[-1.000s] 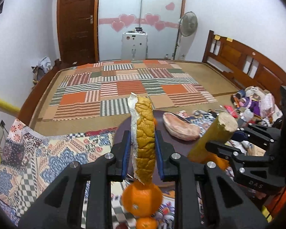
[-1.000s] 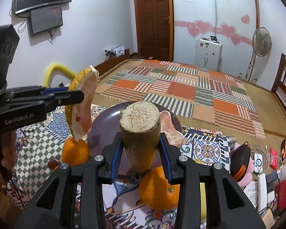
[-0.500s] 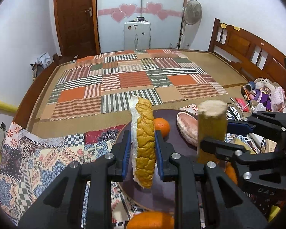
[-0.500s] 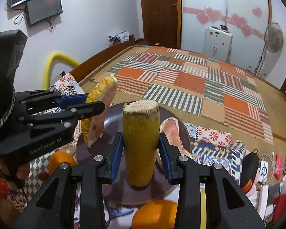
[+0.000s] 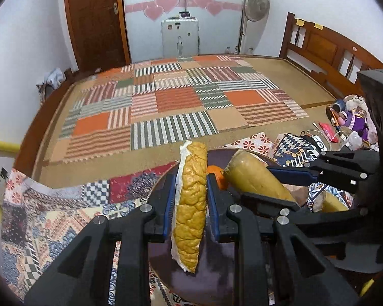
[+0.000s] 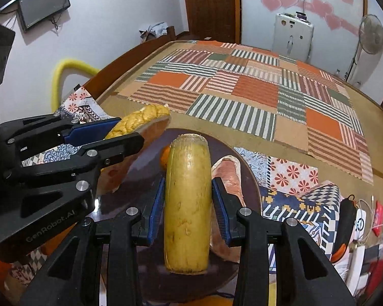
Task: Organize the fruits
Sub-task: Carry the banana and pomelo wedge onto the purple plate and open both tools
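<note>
My left gripper [image 5: 188, 193] is shut on a wedge of yellow-rinded pomelo [image 5: 191, 204] and holds it over the dark purple plate [image 5: 204, 280]. My right gripper [image 6: 187, 199] is shut on a yellow-green sugarcane piece [image 6: 187, 204], over the same plate [image 6: 145, 168]. In the right wrist view the left gripper [image 6: 130, 132] and its pomelo wedge [image 6: 140, 117] are at the left. On the plate lie a small orange [image 6: 165, 155] and a pink pomelo wedge [image 6: 228, 170]. The right gripper [image 5: 288, 181] and the sugarcane piece [image 5: 255, 178] show at the right of the left wrist view.
The plate rests on a patterned cloth [image 5: 51, 216] at the near edge of a bed with a patchwork mat [image 5: 171, 102]. Clutter and a soft toy [image 5: 352, 117] lie at the right. A yellow tube [image 6: 63, 76] stands at the left. A wooden headboard [image 5: 326, 51] is at the far right.
Both grippers have moved forward and down over the plate. The sugarcane piece has tipped from upright to leaning forward. The loose oranges near the front have dropped out of view.
</note>
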